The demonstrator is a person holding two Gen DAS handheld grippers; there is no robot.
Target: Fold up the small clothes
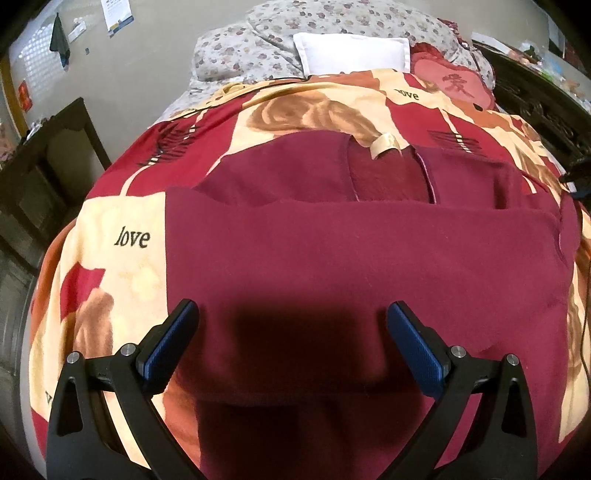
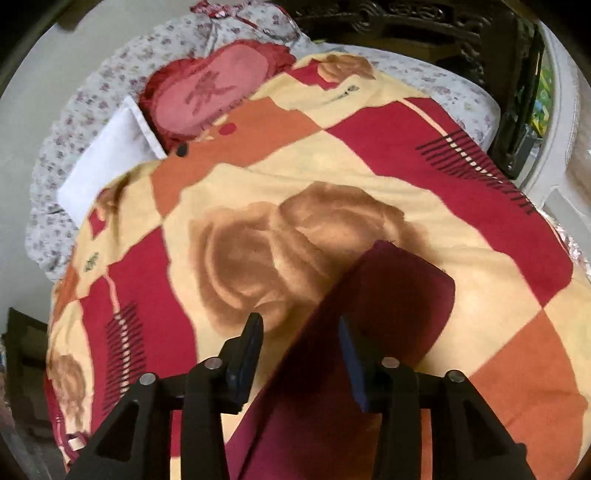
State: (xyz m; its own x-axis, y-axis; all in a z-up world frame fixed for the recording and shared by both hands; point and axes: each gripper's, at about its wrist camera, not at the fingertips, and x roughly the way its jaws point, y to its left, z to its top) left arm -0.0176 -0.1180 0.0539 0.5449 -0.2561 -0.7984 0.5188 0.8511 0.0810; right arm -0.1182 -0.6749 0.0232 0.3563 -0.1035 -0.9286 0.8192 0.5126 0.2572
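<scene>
A maroon garment (image 1: 351, 251) lies on the patterned bedspread (image 1: 122, 236), its lower part folded up over the upper part, with the neck opening and a cream label (image 1: 386, 144) showing at the far edge. My left gripper (image 1: 291, 314) is open and empty, hovering just above the garment's near fold. In the right wrist view a sleeve or end of the same maroon garment (image 2: 399, 291) runs diagonally on the bedspread (image 2: 258, 177). My right gripper (image 2: 301, 325) is open, with its jaws on either side of that maroon strip and not closed on it.
A white pillow (image 1: 354, 55), a red cushion (image 1: 454, 81) and a floral quilt (image 1: 258, 48) lie at the bed's head. Dark wooden furniture stands on the left (image 1: 48, 166) and on the right (image 1: 546, 110). A dark carved headboard (image 2: 406, 18) shows in the right wrist view.
</scene>
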